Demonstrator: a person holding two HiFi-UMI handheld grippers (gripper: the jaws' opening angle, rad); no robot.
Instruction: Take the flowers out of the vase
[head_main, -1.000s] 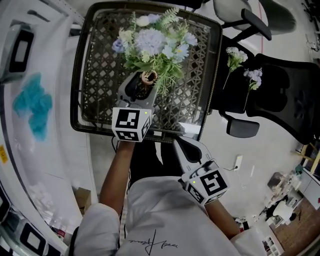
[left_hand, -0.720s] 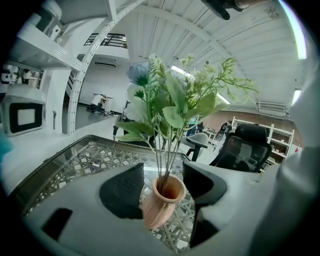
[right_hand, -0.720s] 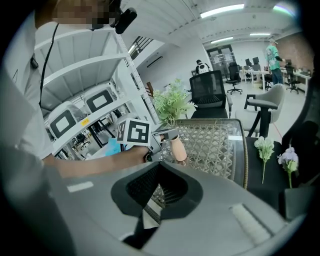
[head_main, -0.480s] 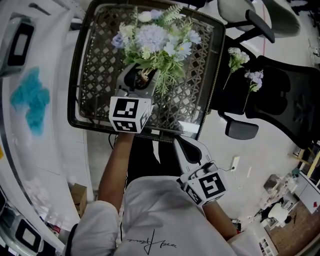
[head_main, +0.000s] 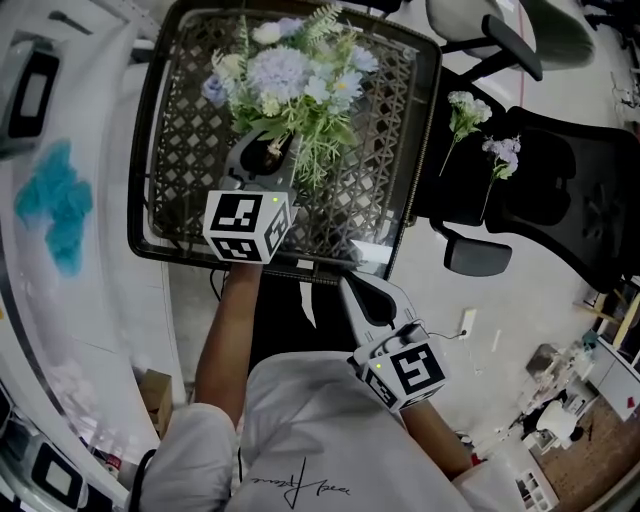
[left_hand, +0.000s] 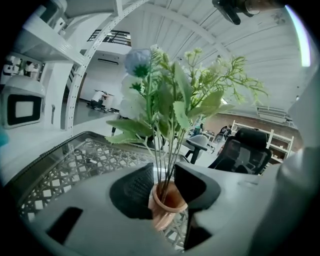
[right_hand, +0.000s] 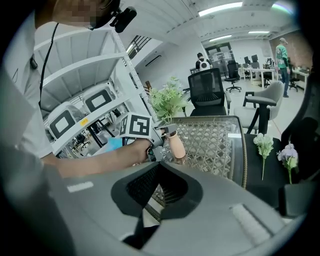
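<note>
Over at 12 o'clock in the head view sits the lattice tabletop, with a black chair on its 3 o'clock side. The flowers spread above the tabletop's far half, their stems standing in the vase. Having just been closing, the left tongs pinch the vase's neck from both sides. Down at 6 o'clock by the person's shirt, the right tongs are pressed together, holding nothing. Two loose stems lie on the chair.
</note>
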